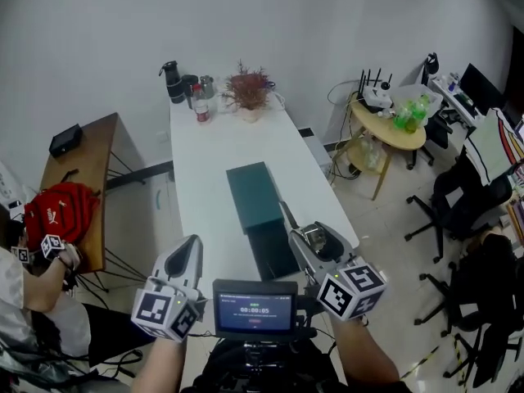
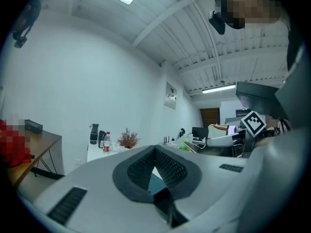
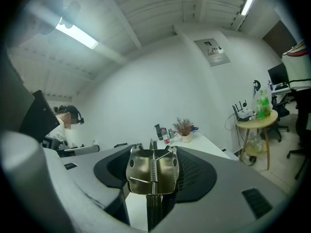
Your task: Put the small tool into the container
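A dark teal box-shaped container [image 1: 256, 193] lies along the middle of the long white table [image 1: 205, 162]. My right gripper [image 1: 300, 242] hovers at the table's near right corner, shut on a small shiny metal spring clip [image 1: 316, 237]. In the right gripper view the clip [image 3: 152, 173] stands upright between the pads, its coil spring down the middle. My left gripper [image 1: 191, 246] hangs at the near left, short of the container. Its pads [image 2: 171, 168] meet at the tips with nothing between them. A sliver of the teal container [image 2: 156, 182] shows below them.
Bottles [image 1: 185, 83] and a dried plant [image 1: 248, 89] crowd the table's far end. A wooden side table with a red bag [image 1: 61, 210] stands left, beside another person's hand. A round table [image 1: 390, 126] and office chairs [image 1: 463, 198] are at the right. A small screen [image 1: 255, 308] sits just below me.
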